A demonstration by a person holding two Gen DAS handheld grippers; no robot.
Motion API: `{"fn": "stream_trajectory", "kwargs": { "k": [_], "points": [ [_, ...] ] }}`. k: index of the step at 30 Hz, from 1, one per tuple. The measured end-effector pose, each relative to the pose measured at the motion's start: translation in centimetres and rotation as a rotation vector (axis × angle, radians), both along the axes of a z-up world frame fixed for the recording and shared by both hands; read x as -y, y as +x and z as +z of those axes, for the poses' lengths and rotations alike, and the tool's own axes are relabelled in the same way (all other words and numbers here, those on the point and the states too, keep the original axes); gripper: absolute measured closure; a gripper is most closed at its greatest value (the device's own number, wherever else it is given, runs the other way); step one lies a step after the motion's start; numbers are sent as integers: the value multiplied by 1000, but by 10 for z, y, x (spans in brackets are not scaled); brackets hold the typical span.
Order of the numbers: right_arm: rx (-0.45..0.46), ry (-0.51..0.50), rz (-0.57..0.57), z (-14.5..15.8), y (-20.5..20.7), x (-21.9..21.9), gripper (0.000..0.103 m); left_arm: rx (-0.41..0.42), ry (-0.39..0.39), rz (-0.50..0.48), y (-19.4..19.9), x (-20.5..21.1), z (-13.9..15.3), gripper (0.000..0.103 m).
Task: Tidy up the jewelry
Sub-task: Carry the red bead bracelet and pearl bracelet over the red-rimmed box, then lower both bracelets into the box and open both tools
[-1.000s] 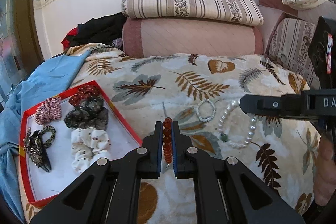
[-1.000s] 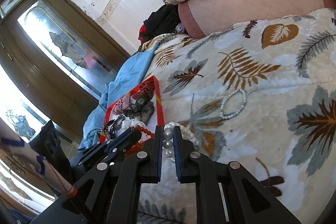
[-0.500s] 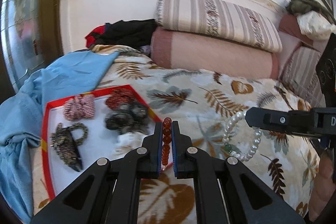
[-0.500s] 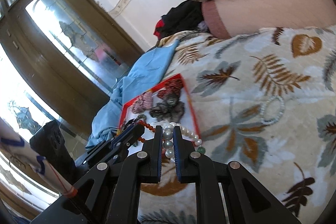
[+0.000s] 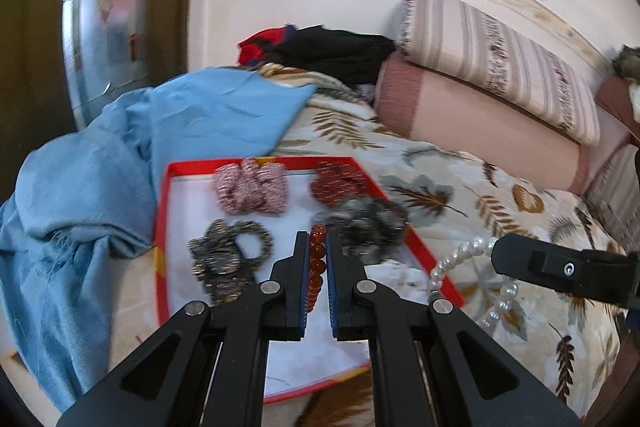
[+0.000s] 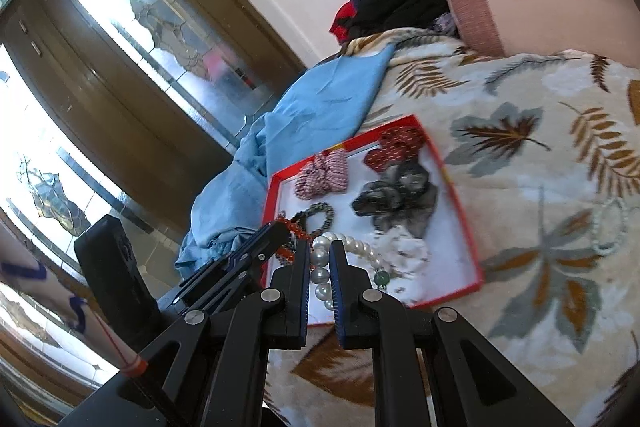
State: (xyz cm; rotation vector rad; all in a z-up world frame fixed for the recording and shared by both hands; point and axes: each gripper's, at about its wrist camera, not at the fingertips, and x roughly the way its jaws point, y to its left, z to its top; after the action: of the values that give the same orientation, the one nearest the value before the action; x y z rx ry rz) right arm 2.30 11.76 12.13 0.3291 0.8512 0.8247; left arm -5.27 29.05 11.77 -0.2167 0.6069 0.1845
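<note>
The left gripper (image 5: 317,259) pinches a strand of amber-red beads (image 5: 316,269) between its 2 fingers, held over the red-rimmed tray (image 5: 161,223) on the leaf-print blanket (image 5: 460,187). The right gripper (image 6: 320,267) is clamped on a pearl bracelet (image 6: 320,267), apparently above the tray's near edge. In the tray lie scrunchies: a pink one (image 5: 250,189), a red one (image 5: 340,181), a dark grey one (image 5: 366,223). Another pale bead bracelet (image 6: 610,227) lies blurred on the blanket.
</note>
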Motion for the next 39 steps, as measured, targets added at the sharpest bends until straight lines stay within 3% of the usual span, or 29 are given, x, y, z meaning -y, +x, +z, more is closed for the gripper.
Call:
{"fn": "stream_trajectory", "kwargs": {
  "k": [12, 17, 39],
  "points": [
    [-45, -59, 38, -26, 15, -49, 92, -92, -36, 103, 13, -30, -24, 96],
    [-68, -81, 23, -38, 22, -48, 92, -128, -26, 119, 21, -29, -33, 96],
    [-118, -115, -51, -67, 41, -24, 92, -138, 26, 108, 31, -19, -38, 96]
  ]
}}
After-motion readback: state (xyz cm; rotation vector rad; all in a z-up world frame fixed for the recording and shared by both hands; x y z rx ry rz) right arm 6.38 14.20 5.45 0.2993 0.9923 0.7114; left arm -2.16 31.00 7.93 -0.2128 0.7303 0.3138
